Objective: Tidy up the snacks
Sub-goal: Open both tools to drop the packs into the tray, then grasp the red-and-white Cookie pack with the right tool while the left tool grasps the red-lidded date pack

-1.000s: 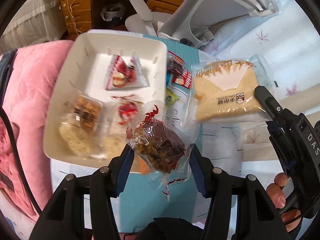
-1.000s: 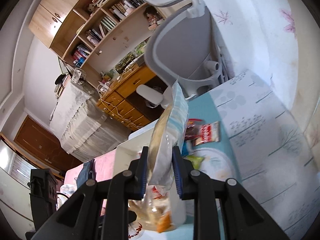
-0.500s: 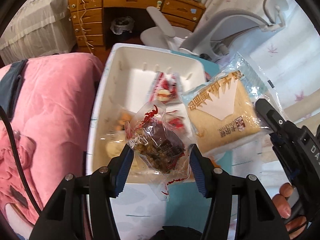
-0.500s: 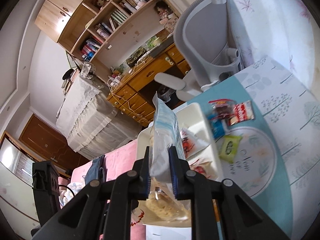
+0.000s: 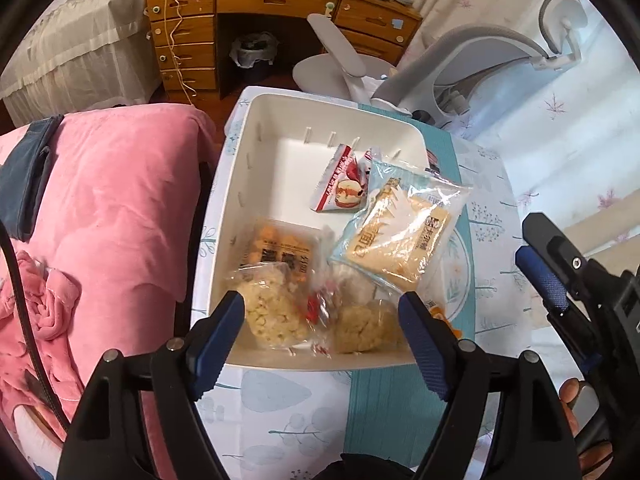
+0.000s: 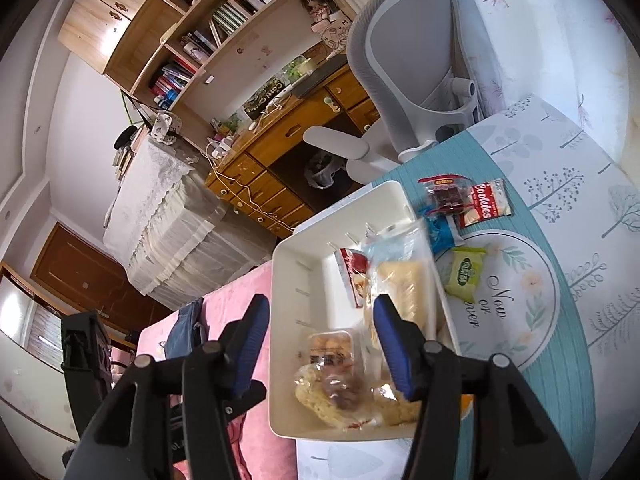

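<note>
Both tongs — left (image 5: 320, 328), right (image 6: 318, 340) — are opening empty over the bin (image 5: 256, 128), four snacks (image 6: 464, 276) still waiting on the surface (image 6: 560, 208).

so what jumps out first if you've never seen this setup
The white bin at the table's edge, heaped with wrapped snacks, the bread packet against its right wall. Beside it a pink blanket. On the teal mat lie loose packets, a Cookies bag among them.
</note>
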Tool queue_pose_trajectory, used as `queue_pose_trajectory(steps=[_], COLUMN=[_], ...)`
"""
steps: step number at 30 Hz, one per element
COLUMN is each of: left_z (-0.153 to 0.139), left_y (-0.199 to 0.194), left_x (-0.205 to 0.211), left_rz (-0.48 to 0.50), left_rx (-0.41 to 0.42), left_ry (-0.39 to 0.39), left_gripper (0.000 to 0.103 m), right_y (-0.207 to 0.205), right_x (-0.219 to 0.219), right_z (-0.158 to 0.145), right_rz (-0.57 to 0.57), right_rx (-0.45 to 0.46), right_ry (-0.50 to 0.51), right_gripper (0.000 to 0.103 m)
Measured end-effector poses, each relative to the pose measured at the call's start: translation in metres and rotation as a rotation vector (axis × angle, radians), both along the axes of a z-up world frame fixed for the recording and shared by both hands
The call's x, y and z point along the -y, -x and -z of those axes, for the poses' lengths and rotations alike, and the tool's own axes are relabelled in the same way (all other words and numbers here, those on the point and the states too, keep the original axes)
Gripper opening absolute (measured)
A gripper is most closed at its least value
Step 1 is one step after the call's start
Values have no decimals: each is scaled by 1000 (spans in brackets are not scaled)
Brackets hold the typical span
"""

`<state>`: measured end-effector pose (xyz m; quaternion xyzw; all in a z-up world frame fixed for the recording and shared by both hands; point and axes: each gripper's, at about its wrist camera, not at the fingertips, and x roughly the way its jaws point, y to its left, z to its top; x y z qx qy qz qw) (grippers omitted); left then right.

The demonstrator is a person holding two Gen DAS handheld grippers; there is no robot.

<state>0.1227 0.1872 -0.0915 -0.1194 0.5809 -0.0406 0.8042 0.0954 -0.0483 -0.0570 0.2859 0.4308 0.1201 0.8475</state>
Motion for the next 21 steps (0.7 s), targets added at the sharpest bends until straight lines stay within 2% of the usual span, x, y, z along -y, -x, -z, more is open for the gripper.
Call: queue_pose_trajectory(steps=[12, 18, 21], left_z=[-15, -20, -27], left_y=[-17, -33, -44], left_x=[50, 79, 95], left_rz=[50, 23, 26], left_rx=[-21, -66, -62], left_ry=[49, 81, 57], left_gripper=[78, 79, 79], right_y=[6, -3, -8], right_x=[48, 76, 84], right_z=[-8, 4, 6], right_rz=[-2, -53, -96], right_rx=[-15, -23, -4], right_ry=[111, 162, 197], right_gripper=[63, 63, 63])
